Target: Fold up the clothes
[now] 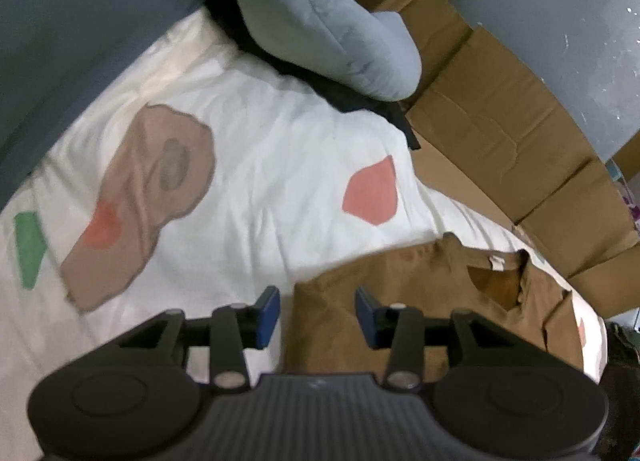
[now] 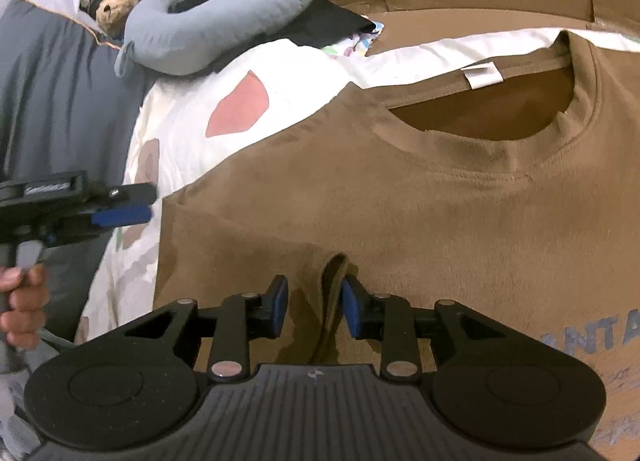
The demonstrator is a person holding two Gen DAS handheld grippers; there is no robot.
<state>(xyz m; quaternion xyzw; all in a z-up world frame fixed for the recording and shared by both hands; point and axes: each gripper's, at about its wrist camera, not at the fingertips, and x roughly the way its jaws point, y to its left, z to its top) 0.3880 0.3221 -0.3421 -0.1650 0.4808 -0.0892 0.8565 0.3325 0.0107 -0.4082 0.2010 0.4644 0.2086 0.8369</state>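
While one brown shirt [image 2: 400, 197] lies flat, left tongs [image 1: 317, 311] and right tongs [image 2: 315, 307] stand spread, pinching nothing.

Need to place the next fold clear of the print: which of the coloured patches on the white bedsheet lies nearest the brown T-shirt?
The pink patch, just beyond the brown T-shirt shoulder. The green patch and the tan patch lie farther left on the white bedsheet.

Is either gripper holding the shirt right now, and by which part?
Neither. The left gripper is open over the shirt's edge. The right gripper is open around a raised fold, pads not pressing.
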